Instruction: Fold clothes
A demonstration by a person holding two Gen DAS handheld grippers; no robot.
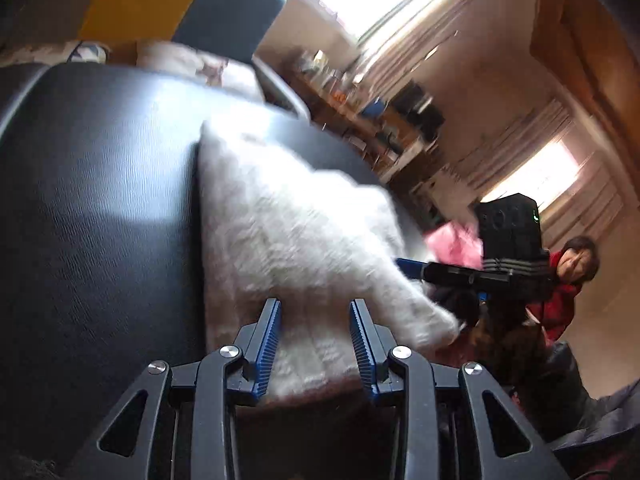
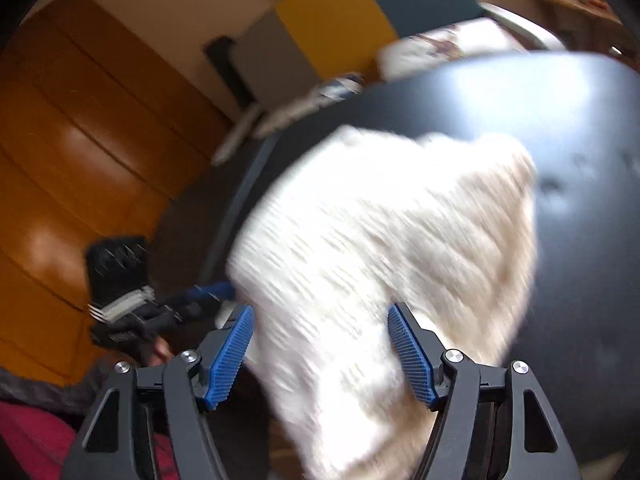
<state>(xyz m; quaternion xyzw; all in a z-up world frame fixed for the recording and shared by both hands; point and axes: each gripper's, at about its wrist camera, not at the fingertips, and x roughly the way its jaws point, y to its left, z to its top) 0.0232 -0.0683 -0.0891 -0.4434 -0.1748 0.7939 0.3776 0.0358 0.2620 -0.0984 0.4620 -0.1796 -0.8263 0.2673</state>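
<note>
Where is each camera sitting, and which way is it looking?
Left wrist: sits on the left gripper, looking forward over its open blue fingers at the white knit garment on the black table; the other gripper shows at right.
Right wrist: sits on the right gripper, looking over its open fingers at the same garment; the left gripper appears at left.
Both share the garment, the table and a yellow and blue chair.

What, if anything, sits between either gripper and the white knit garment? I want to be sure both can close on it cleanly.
Nothing visible does. The white knit garment already lies between the open fingers of the left gripper, and likewise between those of the right gripper. It rests on the black table, whose surface around it looks bare.
</note>
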